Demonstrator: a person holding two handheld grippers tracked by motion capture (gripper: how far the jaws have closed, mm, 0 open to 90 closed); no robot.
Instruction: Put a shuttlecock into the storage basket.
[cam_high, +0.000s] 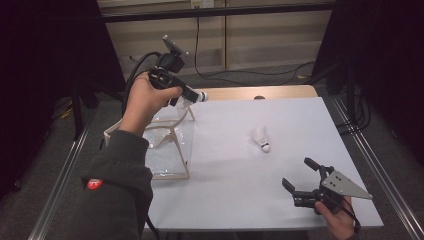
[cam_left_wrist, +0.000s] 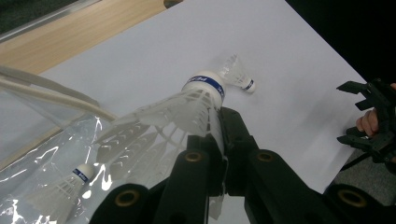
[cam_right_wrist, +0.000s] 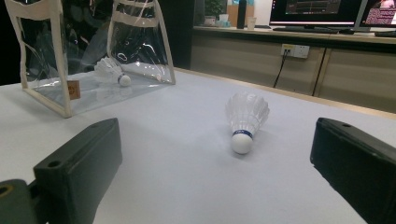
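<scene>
High view: two grippers, three shuttlecocks, one clear bag, one white table (cam_high: 235, 200).

Left gripper (cam_high: 197, 96) raised above the bag (cam_high: 167, 145) at the table's left edge, jaws clamped on the skirt of a held shuttlecock (cam_high: 201, 96), cork tip pointing right. Left gripper view: same held shuttlecock (cam_left_wrist: 187, 109) pinched between the two black jaws, blue band round its white cork, feathers spreading back over the bag (cam_left_wrist: 56, 163). Second shuttlecock, the bagged one (cam_left_wrist: 65, 184), lying on its side inside the bag under the plastic.

Third, the loose shuttlecock (cam_high: 261, 138), lying on the bare table right of centre, well apart from the bag, cork toward the near edge. Right gripper view: loose shuttlecock (cam_right_wrist: 245, 119) ahead between the jaws' line of sight, cork nearest; bagged shuttlecock (cam_right_wrist: 111, 71) seen through the bag wall (cam_right_wrist: 46, 88) at far left.

Right gripper (cam_high: 298, 176) low at the near right corner, held in a hand (cam_high: 337, 220), jaws spread wide, nothing between them, pointing toward the loose shuttlecock but apart from it.
</scene>
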